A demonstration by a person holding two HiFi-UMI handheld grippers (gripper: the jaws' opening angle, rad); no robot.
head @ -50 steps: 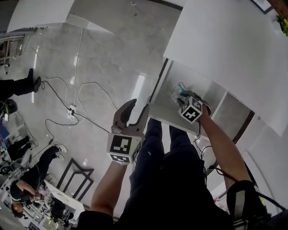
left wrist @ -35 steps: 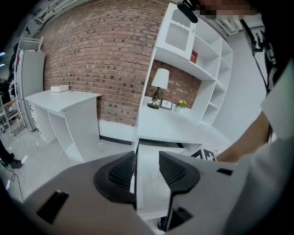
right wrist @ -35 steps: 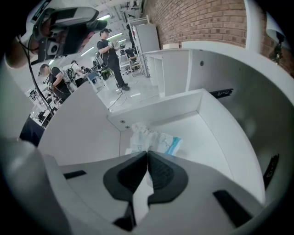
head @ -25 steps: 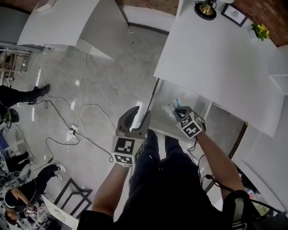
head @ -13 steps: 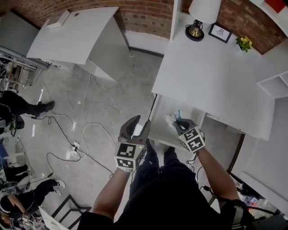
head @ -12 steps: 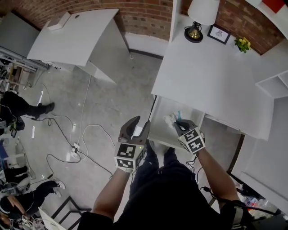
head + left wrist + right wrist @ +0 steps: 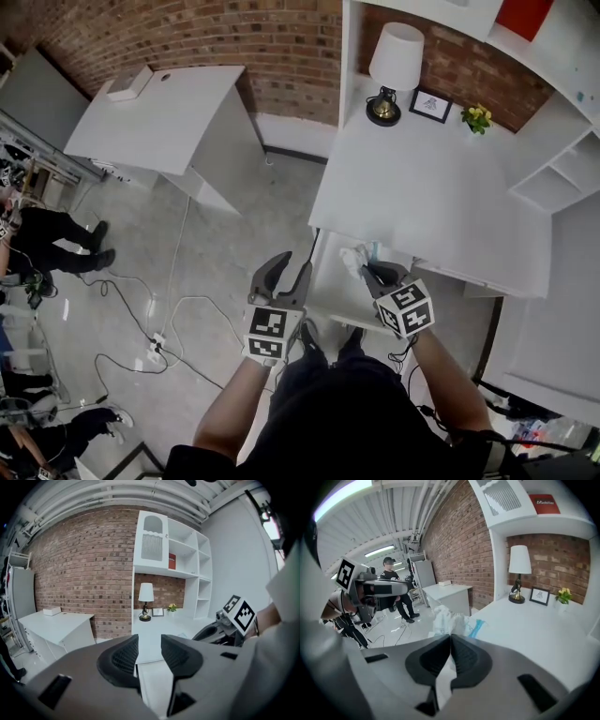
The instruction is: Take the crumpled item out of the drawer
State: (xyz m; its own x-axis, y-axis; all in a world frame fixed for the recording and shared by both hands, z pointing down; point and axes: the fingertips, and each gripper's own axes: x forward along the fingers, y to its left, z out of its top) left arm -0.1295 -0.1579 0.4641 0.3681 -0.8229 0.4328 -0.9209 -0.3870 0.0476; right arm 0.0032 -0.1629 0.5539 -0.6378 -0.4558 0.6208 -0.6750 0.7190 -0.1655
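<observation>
The crumpled item [image 7: 353, 259] is a white wad with a light blue strip. My right gripper [image 7: 373, 274] is shut on it, holding it over the open white drawer [image 7: 330, 292] at the desk's front edge. In the right gripper view the wad [image 7: 446, 619] bulges out past the shut jaws [image 7: 451, 641]. My left gripper [image 7: 284, 273] hangs to the left of the drawer, over the floor. Its jaws [image 7: 149, 649] are closing with nothing between them. The right gripper [image 7: 233, 620] shows at the right of the left gripper view.
On the white desk [image 7: 431, 202] stand a lamp [image 7: 390, 71], a small framed picture [image 7: 432, 105] and yellow flowers [image 7: 477, 116]. A second white table [image 7: 164, 112] stands at the back left. Cables [image 7: 164, 323] lie on the floor, and people [image 7: 56, 246] stand at the far left.
The right gripper has lifted the crumpled item from inside the drawer up toward the desk's edge. The head view has tilted up to show the desk and wall. The left jaws have narrowed slightly.
</observation>
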